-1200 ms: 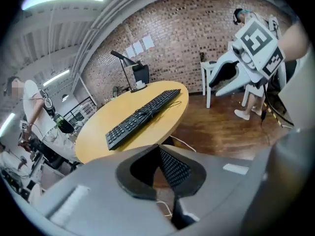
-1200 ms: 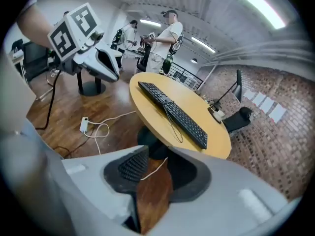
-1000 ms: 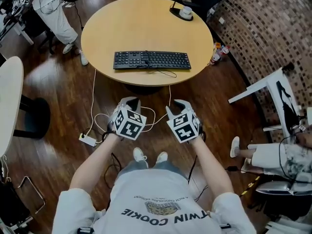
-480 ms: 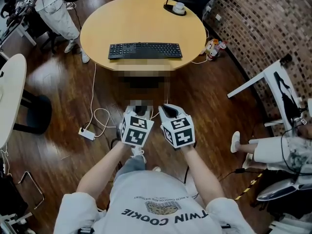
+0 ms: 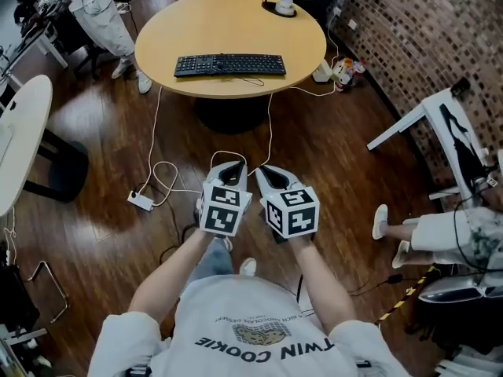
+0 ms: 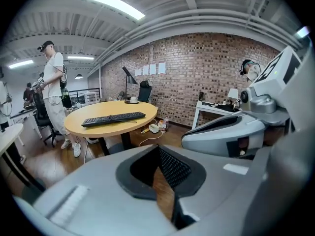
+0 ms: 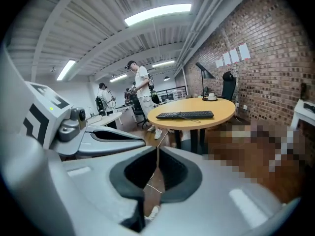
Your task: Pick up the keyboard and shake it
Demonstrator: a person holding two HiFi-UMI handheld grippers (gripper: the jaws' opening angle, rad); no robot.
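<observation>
From the head view, a round wooden table (image 5: pixel 228 22) stands ahead on the dark wood floor, and the black keyboard (image 5: pixel 229 65) lies flat along its near half, its thin cord looping in front of it. A white cup (image 5: pixel 284 5) sits at the far rim of the table; what is in it cannot be told. The left gripper (image 5: pixel 228 168) and the right gripper (image 5: pixel 269 173) hang side by side over the floor, well short of the table and well apart from the keyboard, both pointing towards it. A white power strip (image 5: pixel 141 201) lies on the floor to their left, with white cables running up to the table. The left gripper view looks between that gripper's own jaws: they meet at the tips with nothing between them, only floor showing through the gap behind. The keyboard appears far off on the tabletop, up and to the left of the jaws, and the right gripper's body fills the right side. This view also shows a desk lamp (image 6: pixel 127 80) rising by the cup and a standing person (image 6: pixel 53 77) beside the table. In the right gripper view the jaws have just been closing and now meet, holding nothing; the keyboard lies far beyond them, slightly to the right, with the left gripper alongside.
</observation>
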